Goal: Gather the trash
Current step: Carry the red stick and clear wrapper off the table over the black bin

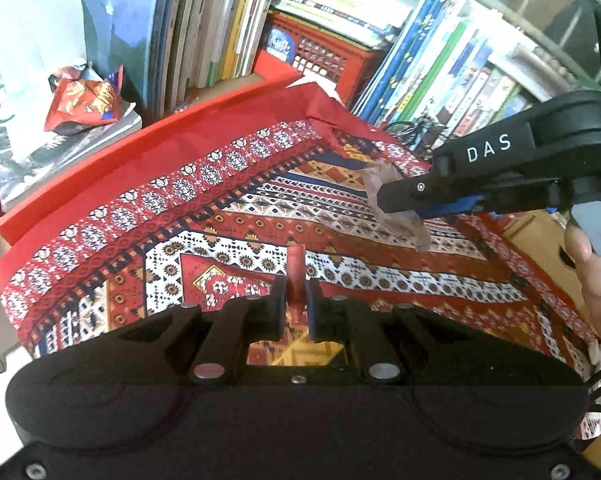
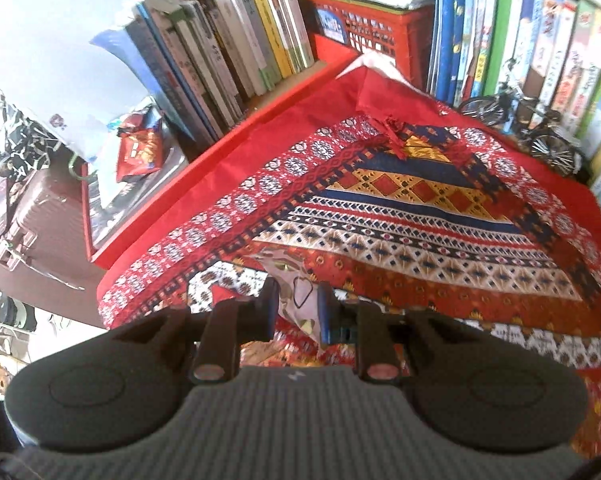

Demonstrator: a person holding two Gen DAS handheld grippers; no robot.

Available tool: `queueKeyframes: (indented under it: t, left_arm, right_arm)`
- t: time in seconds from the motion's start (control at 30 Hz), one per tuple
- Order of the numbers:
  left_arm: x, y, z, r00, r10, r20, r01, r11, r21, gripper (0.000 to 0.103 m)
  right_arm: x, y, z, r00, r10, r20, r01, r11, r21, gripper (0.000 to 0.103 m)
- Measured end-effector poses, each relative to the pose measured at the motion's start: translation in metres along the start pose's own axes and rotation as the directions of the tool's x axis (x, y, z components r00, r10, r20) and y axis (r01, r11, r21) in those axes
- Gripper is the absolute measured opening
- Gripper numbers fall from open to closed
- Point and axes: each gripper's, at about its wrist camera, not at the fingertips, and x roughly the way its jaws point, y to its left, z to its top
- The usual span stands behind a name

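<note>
The patterned red tablecloth (image 1: pixel 228 208) fills both views. My left gripper (image 1: pixel 296 300) is shut on a thin red scrap (image 1: pixel 295 264) that sticks up between its fingers, just above the cloth. My right gripper (image 1: pixel 382 197) reaches in from the right, shut on a crumpled, pale translucent wrapper (image 1: pixel 400 220) that hangs below its tips. In the right wrist view that wrapper (image 2: pixel 296 300) is pinched between the fingers of the right gripper (image 2: pixel 296 306). A person's hand (image 1: pixel 596 276) holds the right gripper's handle. A crumpled red snack bag (image 1: pixel 84 100) (image 2: pixel 140 148) lies on a book pile at the left.
Upright books (image 1: pixel 204 28) and leaning picture books (image 1: pixel 440 68) line the back, with a red plastic crate (image 1: pixel 324 56) between them. A model bicycle (image 2: pixel 540 132) stands at the cloth's far right. A red-edged tray (image 2: pixel 90 216) and a pink suitcase (image 2: pixel 32 232) are to the left.
</note>
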Motion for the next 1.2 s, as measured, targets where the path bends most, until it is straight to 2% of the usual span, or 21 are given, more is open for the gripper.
queueKeyframes:
  t: [0.3,0.53,0.83,1.2]
  left_arm:
    - [-0.067,0.008,-0.023,0.999,-0.026,0.036,0.024,0.998,0.056,0.009]
    - [-0.104,0.023,-0.049,0.998,-0.045,0.037,0.041,0.995,0.090,0.009]
    - [-0.138,0.056,-0.091,0.999,-0.049,0.003,0.048,0.992,0.120,0.009]
    - [-0.149,0.116,-0.138,0.997,-0.011,-0.071,0.019,0.993,0.114,0.010]
  right_arm:
    - [-0.051,0.044,-0.042,0.998,0.003,0.055,-0.004,1.000,0.024,0.025]
    - [-0.071,0.072,-0.084,0.998,-0.007,0.067,0.004,0.999,0.045,0.025]
    - [-0.076,0.111,-0.143,0.999,0.005,0.043,-0.010,0.995,0.100,0.025]
    - [-0.048,0.155,-0.208,1.000,0.023,-0.015,-0.020,0.988,0.155,0.025]
